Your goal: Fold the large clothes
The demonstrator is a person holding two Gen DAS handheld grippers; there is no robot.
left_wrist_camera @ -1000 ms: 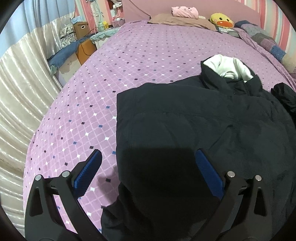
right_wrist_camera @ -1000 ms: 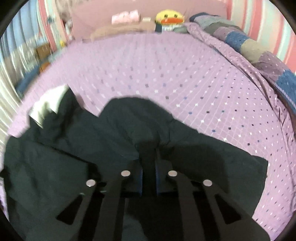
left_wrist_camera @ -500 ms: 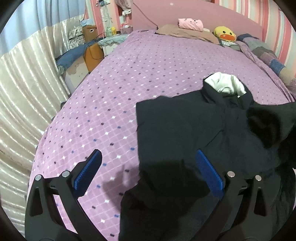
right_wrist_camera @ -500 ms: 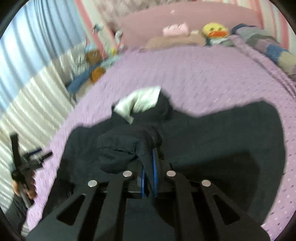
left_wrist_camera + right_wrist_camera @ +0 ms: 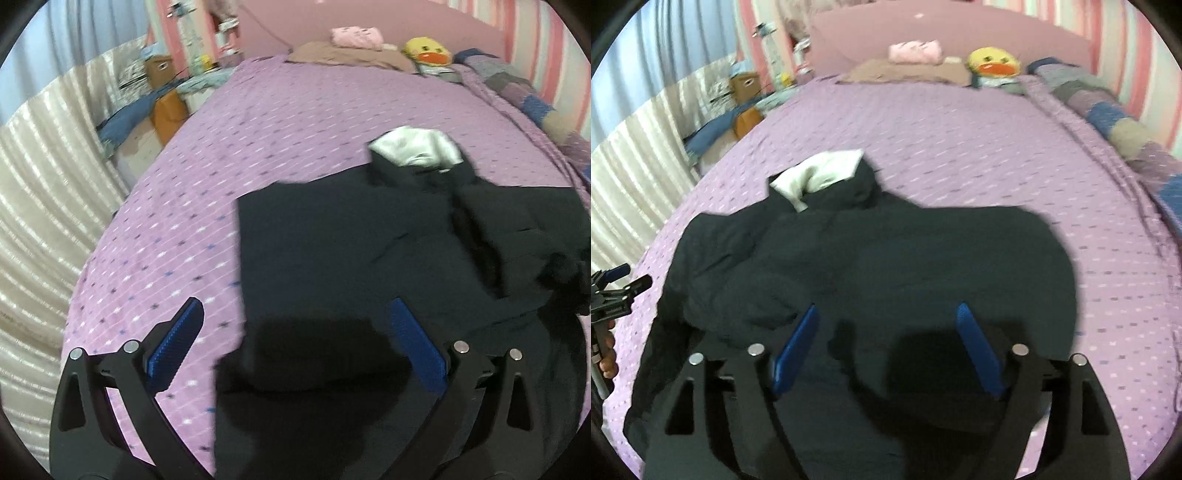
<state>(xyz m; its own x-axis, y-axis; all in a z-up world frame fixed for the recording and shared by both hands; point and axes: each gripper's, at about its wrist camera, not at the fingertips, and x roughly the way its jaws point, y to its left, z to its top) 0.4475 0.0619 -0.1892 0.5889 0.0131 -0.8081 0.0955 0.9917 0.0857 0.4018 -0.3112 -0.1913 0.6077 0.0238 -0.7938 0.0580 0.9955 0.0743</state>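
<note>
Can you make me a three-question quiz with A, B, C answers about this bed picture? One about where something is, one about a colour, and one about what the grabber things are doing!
1. Where is the yellow duck toy?
A. At the head of the bed
B. On the dark jacket
C. On the floor

2. What colour is the bedspread?
A. Green
B. Purple
C. Orange

3. What is the right gripper doing?
A. Squeezing the jacket
B. Holding the duck
C. Open, holding nothing

Answers:
1. A: it sits by the pillows, far from the dark jacket.
2. B: purple with small diamonds.
3. C: its blue fingers stand wide apart above the jacket.
</note>
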